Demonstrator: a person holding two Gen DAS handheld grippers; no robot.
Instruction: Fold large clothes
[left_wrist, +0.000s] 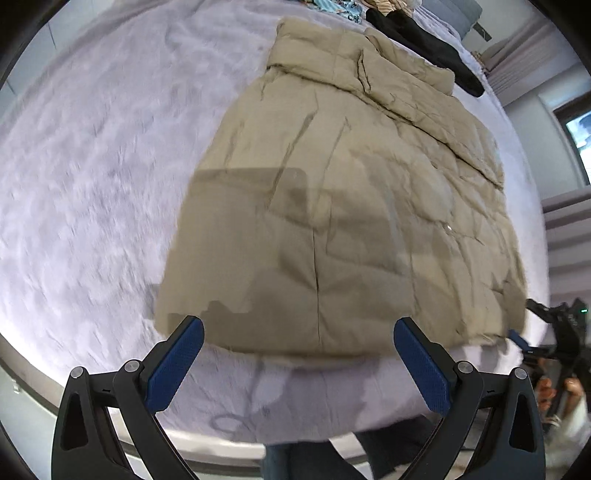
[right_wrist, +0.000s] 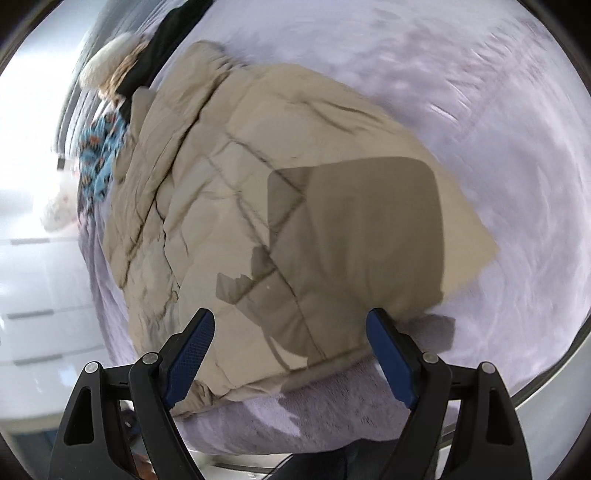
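Note:
A large beige quilted coat (left_wrist: 332, 192) lies flat on a pale lilac fuzzy bed cover (left_wrist: 92, 166), hem toward me, collar at the far end. It also shows in the right wrist view (right_wrist: 295, 206). My left gripper (left_wrist: 299, 354) is open and empty, hovering just above the coat's near hem. My right gripper (right_wrist: 291, 347) is open and empty, above the hem corner near the bed edge. The right gripper also shows at the right edge of the left wrist view (left_wrist: 517, 338).
A black garment (left_wrist: 424, 44) lies beyond the coat's collar. A blue patterned cloth (right_wrist: 99, 155) and a pale fluffy item (right_wrist: 107, 62) lie at the far end of the bed. The bed's near edge (left_wrist: 295, 424) is just below the grippers.

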